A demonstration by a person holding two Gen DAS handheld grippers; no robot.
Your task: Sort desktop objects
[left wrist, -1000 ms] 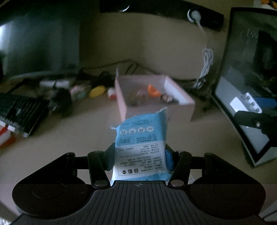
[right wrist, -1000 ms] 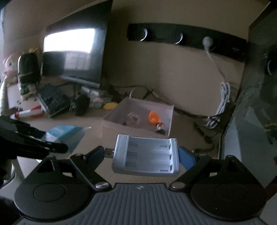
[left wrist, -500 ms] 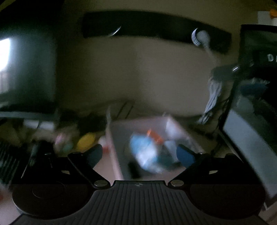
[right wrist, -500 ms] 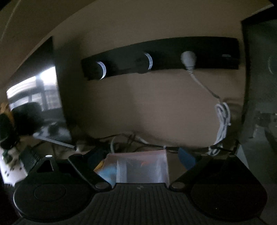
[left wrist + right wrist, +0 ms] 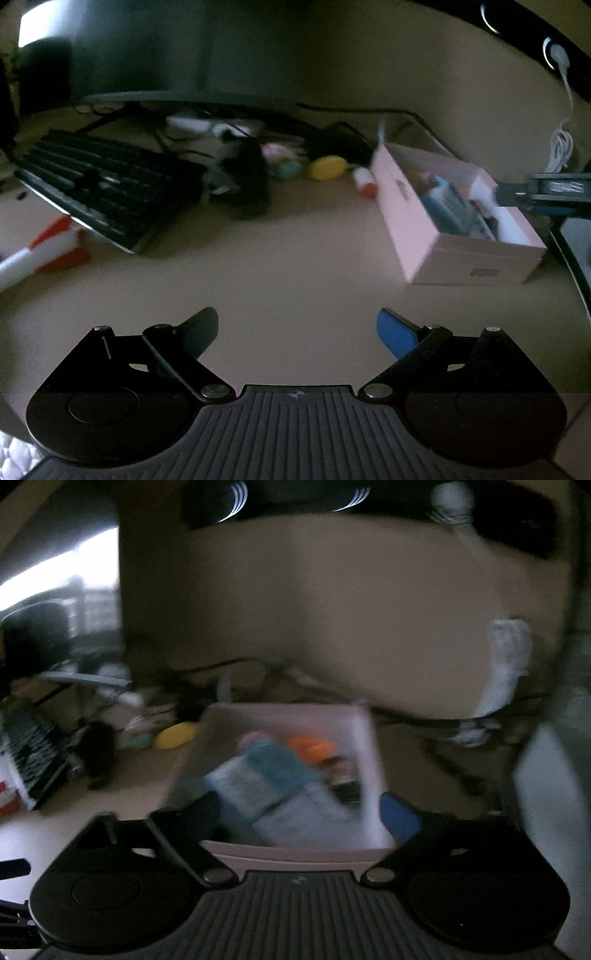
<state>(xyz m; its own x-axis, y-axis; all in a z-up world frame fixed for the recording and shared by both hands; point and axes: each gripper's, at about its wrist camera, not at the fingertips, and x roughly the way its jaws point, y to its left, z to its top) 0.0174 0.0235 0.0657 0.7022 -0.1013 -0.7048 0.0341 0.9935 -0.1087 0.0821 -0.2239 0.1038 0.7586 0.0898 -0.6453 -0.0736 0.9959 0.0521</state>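
Note:
A pink open box (image 5: 436,258) stands on the beige desk, at the right in the left wrist view. A blue packet (image 5: 443,203) lies inside it among small items. My left gripper (image 5: 297,323) is open over bare desk, left of the box, with nothing between its fingers. The right wrist view is blurred. There my right gripper (image 5: 301,808) hangs just above the box (image 5: 288,710), its jaws closing with nothing pressed between them. Under it lie the blue packet (image 5: 273,764), a pale white battery charger (image 5: 306,816) and an orange piece (image 5: 310,747). A dark finger (image 5: 517,192) of the right gripper shows over the box's right side.
A black keyboard (image 5: 103,184) lies at the left under a monitor. Left of the box sit a black object (image 5: 247,177), a yellow object (image 5: 328,168) and a small red and white tube (image 5: 364,181). A red and white item (image 5: 44,251) lies at the far left; a coiled white cable (image 5: 506,664) hangs at the right.
My left gripper let go of the blue packet, which now lies in the box, and swung left. My right gripper dropped the white charger into the box and moved over it.

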